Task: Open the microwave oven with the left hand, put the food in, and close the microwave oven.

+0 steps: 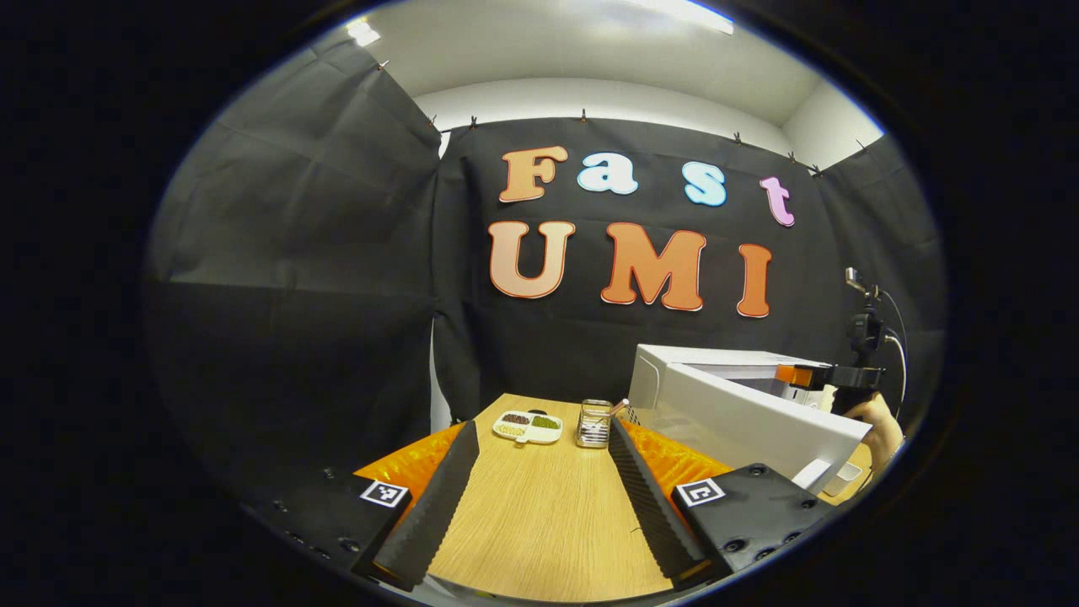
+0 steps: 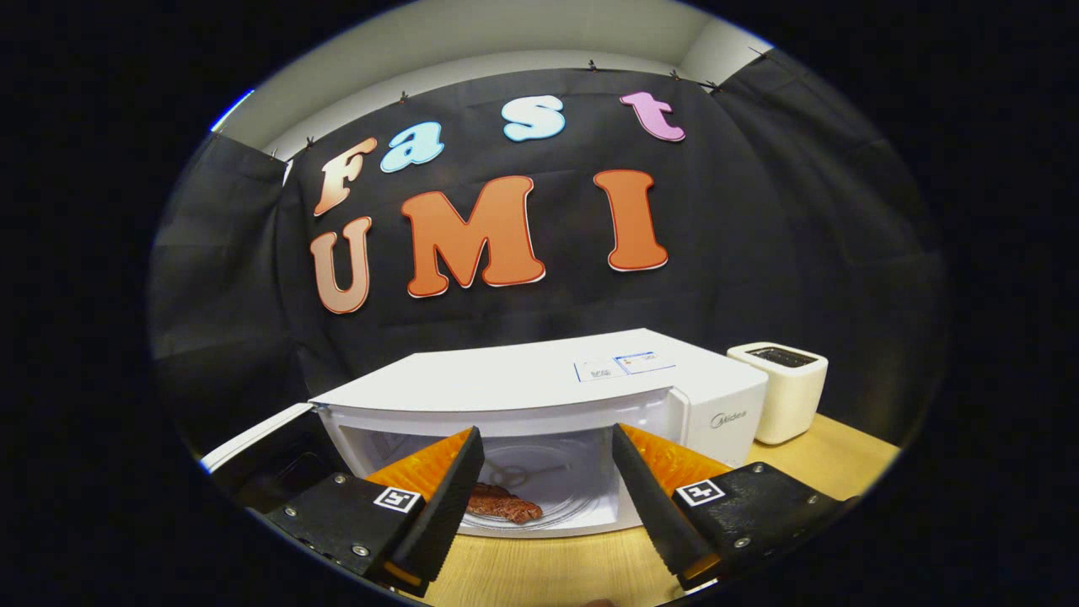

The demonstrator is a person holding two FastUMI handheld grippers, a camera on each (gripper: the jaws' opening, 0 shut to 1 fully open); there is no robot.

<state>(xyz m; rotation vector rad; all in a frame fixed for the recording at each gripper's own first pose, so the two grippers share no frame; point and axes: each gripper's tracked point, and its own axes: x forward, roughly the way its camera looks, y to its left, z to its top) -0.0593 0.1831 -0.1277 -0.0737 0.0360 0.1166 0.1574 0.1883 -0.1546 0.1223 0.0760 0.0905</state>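
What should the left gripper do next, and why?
Probably swing the microwave door shut with the left gripper. The food already lies on the turntable inside the microwave, the door stands open, and both grippers' fingers are spread with nothing between them.

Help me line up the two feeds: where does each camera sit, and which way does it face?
Left gripper view: rides the left hand-held gripper, looking along the wooden table toward a divided dish and a jar; its open fingers show, with a hand farther right.
Right gripper view: rides the right hand-held gripper, facing the open microwave with food inside and a toaster beside it; open fingers show.
Shared: microwave and table.
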